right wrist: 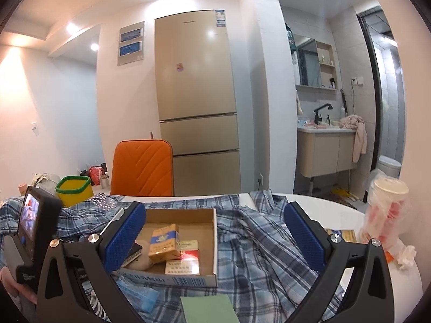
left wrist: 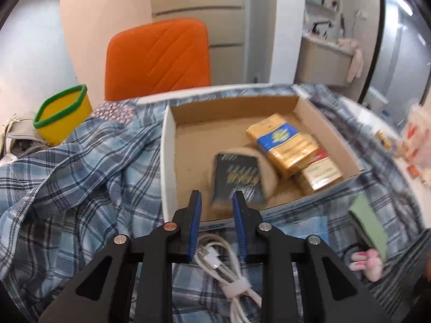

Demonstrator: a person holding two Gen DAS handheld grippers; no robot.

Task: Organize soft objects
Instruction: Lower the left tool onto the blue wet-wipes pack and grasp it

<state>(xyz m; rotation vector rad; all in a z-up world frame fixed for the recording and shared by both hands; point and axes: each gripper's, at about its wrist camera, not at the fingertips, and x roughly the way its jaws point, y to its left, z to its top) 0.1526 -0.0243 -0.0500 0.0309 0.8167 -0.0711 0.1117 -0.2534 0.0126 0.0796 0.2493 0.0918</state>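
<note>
Left claw (left wrist: 215, 210) hangs above the near edge of a cardboard box (left wrist: 172, 123), its blue pads (left wrist: 194, 223) drawn close together with a narrow gap and nothing caught between them. Below it on the plaid shirt (left wrist: 80, 167) lies a coiled white cable (left wrist: 229, 269). Inside the box, a dark packet (left wrist: 238, 180) lies on a tan soft pouch (left wrist: 269, 172), next to a gold and blue packet (left wrist: 285, 142) stacked on other gold packets (left wrist: 320, 175).

Right claw (right wrist: 215, 237) stands wide open and holds nothing; its pads (right wrist: 124, 239) frame the box (right wrist: 212, 242) and the rumpled shirt (right wrist: 269, 247) spread over the white tabletop (right wrist: 404, 282). A green sponge (right wrist: 207, 309) lies on the shirt just below this claw, and a blue packet (right wrist: 137, 293) sits to its left near the box's front wall. A yellow tub with a green rim (right wrist: 74, 191) and an orange chair (right wrist: 142, 167) stand beyond the shirt, while a bagged cup (right wrist: 388, 210) sits at the right.
</note>
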